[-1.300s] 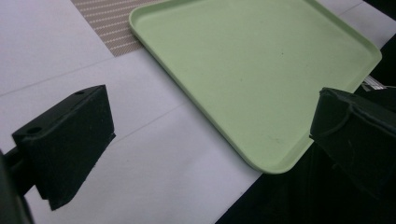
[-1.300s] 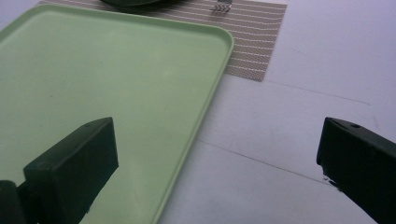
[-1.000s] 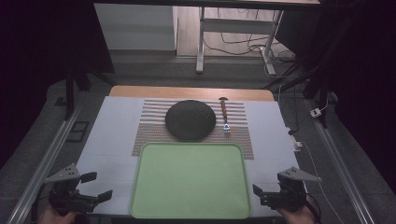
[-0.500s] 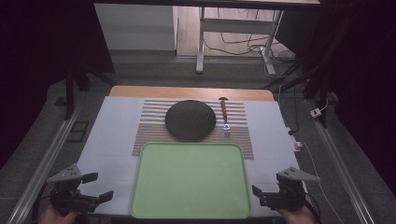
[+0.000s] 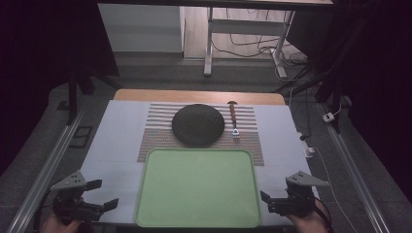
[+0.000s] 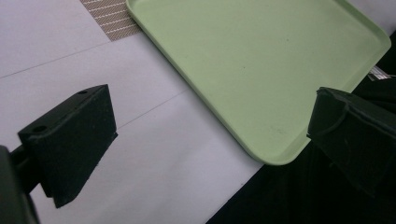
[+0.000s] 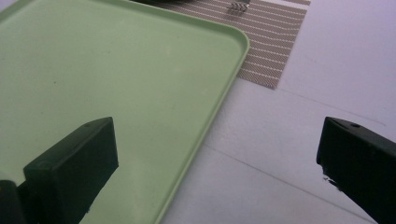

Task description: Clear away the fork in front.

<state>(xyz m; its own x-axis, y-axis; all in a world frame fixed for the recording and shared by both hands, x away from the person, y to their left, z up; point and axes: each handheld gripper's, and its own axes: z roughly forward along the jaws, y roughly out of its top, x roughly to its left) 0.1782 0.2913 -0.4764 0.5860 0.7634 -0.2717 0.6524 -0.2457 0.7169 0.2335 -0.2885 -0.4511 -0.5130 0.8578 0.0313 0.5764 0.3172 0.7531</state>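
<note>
Both grippers, left [image 5: 99,194] and right [image 5: 269,196], gape wide beside the tray [image 5: 197,221]: looks light, stiff, slick; pinch its side rims.

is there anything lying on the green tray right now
No, in the high view the green tray is bare, while the dark round plate and the fork lie beyond it on the striped placemat.

Room: dim, dark at both sides. Grey floor [image 5: 160,73]; white-legged table frame [image 5: 243,36] at rear; loose cables [image 5: 243,48] beneath; metal rails [image 5: 46,165] flanking worktop [image 5: 116,131].
</note>
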